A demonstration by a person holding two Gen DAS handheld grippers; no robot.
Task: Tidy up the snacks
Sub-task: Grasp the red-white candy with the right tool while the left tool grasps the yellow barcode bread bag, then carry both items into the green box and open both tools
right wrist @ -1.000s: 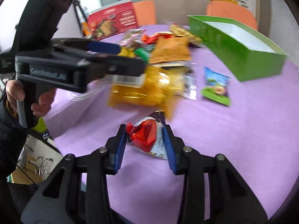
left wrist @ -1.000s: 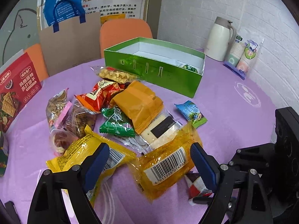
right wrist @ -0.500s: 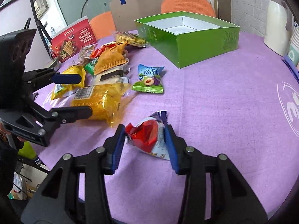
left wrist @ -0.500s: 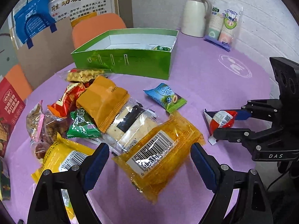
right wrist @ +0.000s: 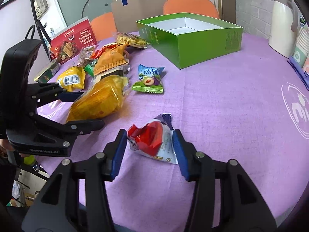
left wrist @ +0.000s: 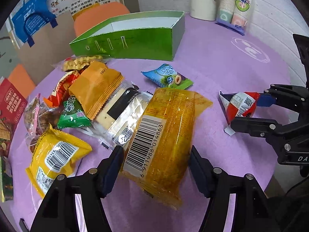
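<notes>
Contents of green box (right wrist: 208,38): white floor visible, nothing seen inside. One amber barcoded packet (left wrist: 164,135) sits clamped between the narrowed jaws of the left gripper (left wrist: 156,166). One red-and-white packet (right wrist: 152,142) on the purple tablecloth (right wrist: 231,106) is clamped by the right gripper (right wrist: 149,149).

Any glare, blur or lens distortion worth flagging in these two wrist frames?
Left wrist: sharp; glare streaks on the yellow barcode packet between the left gripper fingers; fisheye bows the green box. Right wrist: sharp at the right gripper, dark vignette in the corners.
</notes>
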